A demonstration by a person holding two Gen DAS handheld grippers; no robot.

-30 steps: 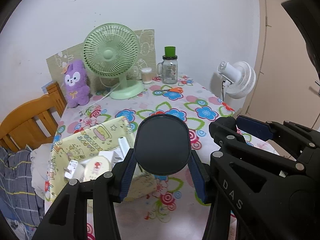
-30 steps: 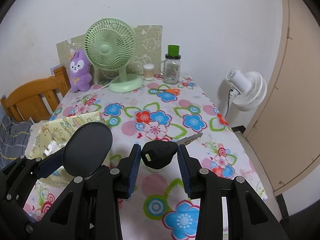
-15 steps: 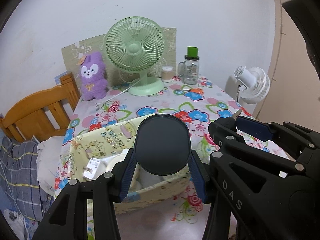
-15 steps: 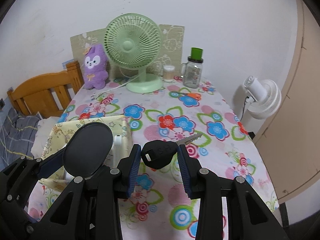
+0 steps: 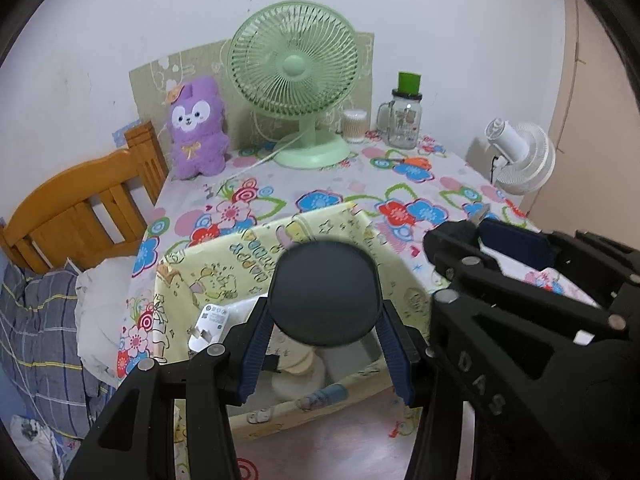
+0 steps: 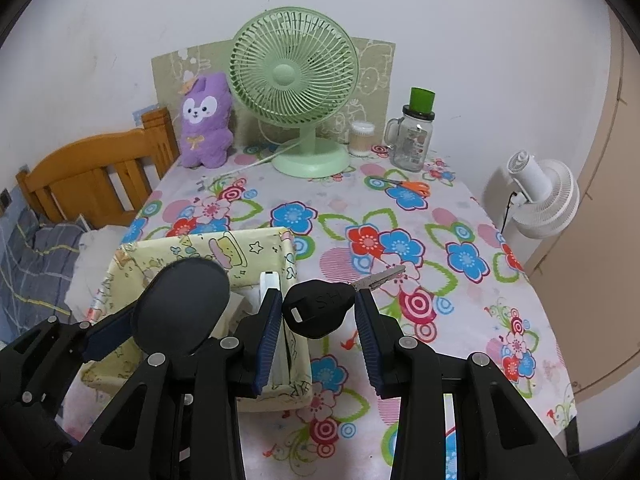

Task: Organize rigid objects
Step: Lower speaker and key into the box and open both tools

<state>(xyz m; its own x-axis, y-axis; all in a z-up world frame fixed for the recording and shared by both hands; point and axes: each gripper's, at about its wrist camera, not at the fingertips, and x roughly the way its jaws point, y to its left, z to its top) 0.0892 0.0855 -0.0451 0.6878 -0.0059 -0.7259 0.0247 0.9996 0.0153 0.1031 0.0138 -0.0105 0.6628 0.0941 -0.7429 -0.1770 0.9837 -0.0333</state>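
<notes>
At lower centre, my left claw (image 5: 324,344) clamps a black disc (image 5: 325,293) above the yellow box's rim (image 5: 256,232); my right claw (image 6: 318,320) pinches a key (image 6: 320,307) over open floral tablecloth (image 6: 460,280) beside it.

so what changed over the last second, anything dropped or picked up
Both grippers drew back along the table, bringing the yellow box beneath the left gripper. Nothing released: it still clamps the black disc; the right gripper still clamps the black key.
</notes>
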